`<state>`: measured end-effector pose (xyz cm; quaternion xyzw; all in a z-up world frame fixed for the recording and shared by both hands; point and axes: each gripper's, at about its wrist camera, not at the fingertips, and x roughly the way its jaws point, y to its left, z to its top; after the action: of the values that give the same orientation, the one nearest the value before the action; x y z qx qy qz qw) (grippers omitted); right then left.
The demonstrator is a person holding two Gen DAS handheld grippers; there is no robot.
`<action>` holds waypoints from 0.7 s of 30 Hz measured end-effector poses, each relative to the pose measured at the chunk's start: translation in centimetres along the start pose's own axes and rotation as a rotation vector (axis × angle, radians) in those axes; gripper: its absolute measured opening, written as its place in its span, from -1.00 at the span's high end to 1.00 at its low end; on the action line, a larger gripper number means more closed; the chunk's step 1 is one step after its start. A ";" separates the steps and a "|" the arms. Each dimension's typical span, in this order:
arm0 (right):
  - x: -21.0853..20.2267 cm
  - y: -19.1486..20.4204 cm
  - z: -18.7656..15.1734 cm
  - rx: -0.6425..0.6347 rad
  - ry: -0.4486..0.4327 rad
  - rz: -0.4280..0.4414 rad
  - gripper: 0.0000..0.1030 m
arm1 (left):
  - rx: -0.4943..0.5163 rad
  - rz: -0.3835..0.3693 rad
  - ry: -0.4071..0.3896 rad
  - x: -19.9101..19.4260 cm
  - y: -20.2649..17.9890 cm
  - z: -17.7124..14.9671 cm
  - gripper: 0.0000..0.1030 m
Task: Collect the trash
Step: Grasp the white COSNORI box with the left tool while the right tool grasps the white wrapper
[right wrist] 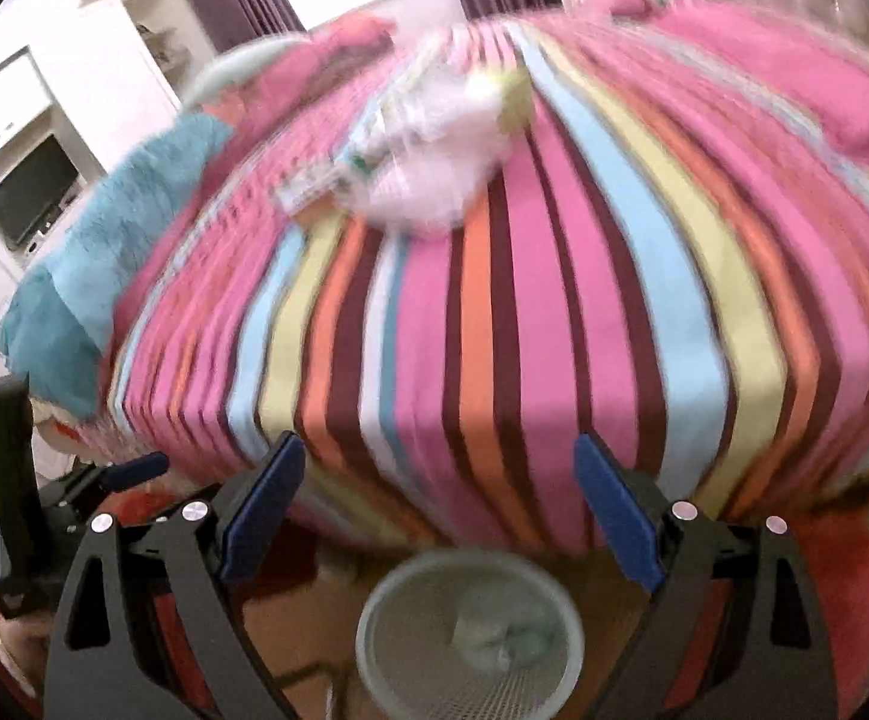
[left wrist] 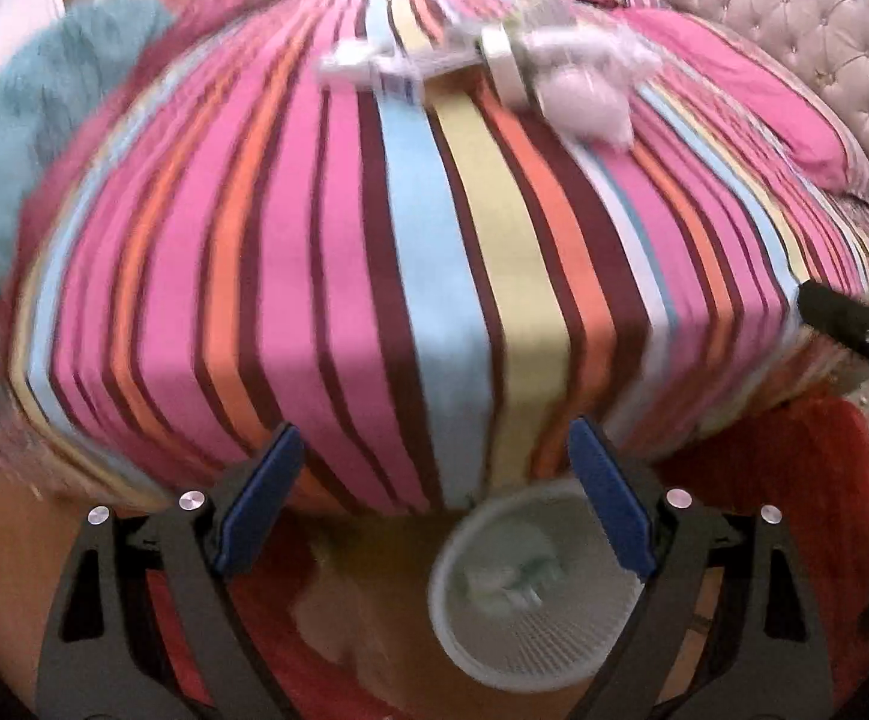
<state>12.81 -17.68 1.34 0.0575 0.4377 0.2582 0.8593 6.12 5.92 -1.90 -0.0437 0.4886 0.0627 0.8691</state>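
A pile of trash [left wrist: 518, 72] lies far back on the striped bed [left wrist: 410, 252]: white crumpled tissue or plastic, wrappers and a small box. It also shows in the right wrist view [right wrist: 428, 138], blurred. A white mesh waste bin [left wrist: 530, 588] stands on the floor at the bed's foot, with crumpled pale trash inside; it shows in the right wrist view too [right wrist: 470, 636]. My left gripper [left wrist: 437, 504] is open and empty above the bin. My right gripper [right wrist: 437, 510] is open and empty, also above the bin.
A teal fuzzy blanket [left wrist: 26, 138] lies on the bed's left side. Pink pillows [left wrist: 782, 90] and a tufted headboard [left wrist: 794, 6] are at the far right. A red rug [left wrist: 794, 480] covers the floor. White cabinets [right wrist: 32, 138] stand to the left.
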 end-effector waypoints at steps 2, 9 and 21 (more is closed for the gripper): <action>0.2 0.1 2.2 -0.022 -0.028 0.012 -0.68 | 0.000 0.015 -0.029 0.2 0.6 2.1 -0.70; 2.2 0.0 8.2 -0.070 -0.067 0.002 -0.68 | 0.052 0.013 -0.081 1.5 1.2 8.4 -0.70; 8.9 -0.3 14.1 -0.156 0.006 -0.032 -0.68 | 0.164 0.004 -0.058 7.6 1.2 15.3 -0.70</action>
<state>28.25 -11.71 3.45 -0.0174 0.4196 0.2779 0.8640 22.76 9.72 -0.42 0.0303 0.4670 0.0253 0.8834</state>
